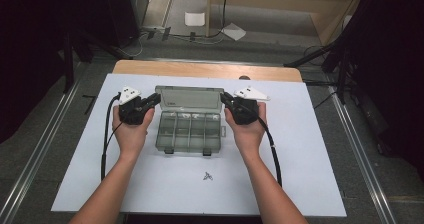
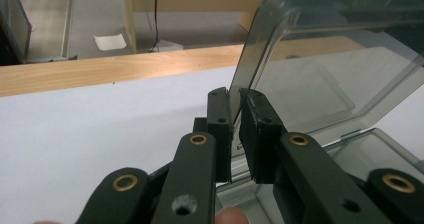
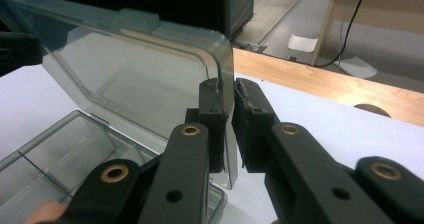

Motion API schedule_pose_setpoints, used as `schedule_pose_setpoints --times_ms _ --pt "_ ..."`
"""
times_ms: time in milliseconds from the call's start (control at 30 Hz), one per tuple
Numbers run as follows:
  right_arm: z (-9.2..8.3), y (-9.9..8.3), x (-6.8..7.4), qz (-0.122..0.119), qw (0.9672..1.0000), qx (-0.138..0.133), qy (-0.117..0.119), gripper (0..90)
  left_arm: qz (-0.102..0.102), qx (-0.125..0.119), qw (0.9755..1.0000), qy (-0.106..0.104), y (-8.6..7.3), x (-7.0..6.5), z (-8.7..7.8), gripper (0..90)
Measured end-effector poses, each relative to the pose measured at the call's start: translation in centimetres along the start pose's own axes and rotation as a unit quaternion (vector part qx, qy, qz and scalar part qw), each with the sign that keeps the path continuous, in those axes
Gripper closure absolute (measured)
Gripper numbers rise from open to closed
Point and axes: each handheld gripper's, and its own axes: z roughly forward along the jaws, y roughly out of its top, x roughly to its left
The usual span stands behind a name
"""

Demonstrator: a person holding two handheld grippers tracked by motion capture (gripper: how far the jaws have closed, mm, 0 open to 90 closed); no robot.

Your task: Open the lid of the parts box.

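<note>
- Left gripper is pinching the left side edge of the lid; in the left gripper view the jaws are standing nearly together on the thin smoky plastic, so it is clamped on the lid, not merely near it.
- Grip is sitting right at the lid's rim. Judgement: if the hand is drifting outward, the pads may be sliding off, and the lid could be dropping shut or flopping back.
- Compartment box is lying near the middle of the white tabletop, slightly toward its far edge, base flat, lid raised, latches facing the person. Compartments are looking empty.
- Nothing is holding the base down. Judgement: pulling up on the lid could be lifting or skidding the whole box.
- Small dark item is lying on the tabletop toward the near edge, well apart from the box; too small to identify.
- Right gripper is likewise closed on the lid's right side edge, jaws nearly together.
- Judgement: two hands moving unevenly could be twisting the lid and straining the hinge.
</note>
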Motion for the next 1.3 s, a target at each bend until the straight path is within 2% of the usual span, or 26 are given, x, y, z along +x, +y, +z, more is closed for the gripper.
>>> schedule_pose_setpoints --times_ms 167,400,667,1067,1100,1300 --pt "0.7 -0.2 -0.3 0.006 0.9999 0.008 0.0 83.5 0.0 0.01 1.0 -0.002 -0.4 0.4 0.8 82.0" --pt "1.8 -0.5 -0.6 0.014 0.9997 0.019 -0.001 83.1 -0.021 0.02 0.9996 -0.006 -0.8 1.0 1.8 82.0" --pt "2.8 -1.2 -0.9 0.021 0.9991 0.037 -0.001 82.8 -0.019 0.033 0.9992 -0.005 -1.2 1.2 2.5 82.1" --pt "3.9 -1.9 -1.4 0.036 0.9983 0.047 0.002 82.5 -0.026 0.053 0.9983 -0.002 -1.7 1.4 3.2 82.1" --pt "4.0 -1.9 -1.4 0.043 0.9979 0.048 0.005 82.4 -0.027 0.054 0.9981 -0.001 -1.8 1.5 3.3 82.1" --pt "4.3 -2.2 -1.5 0.042 0.9977 0.053 0.003 82.3 -0.033 0.066 0.9973 -0.002 -2.1 1.6 3.7 82.1"
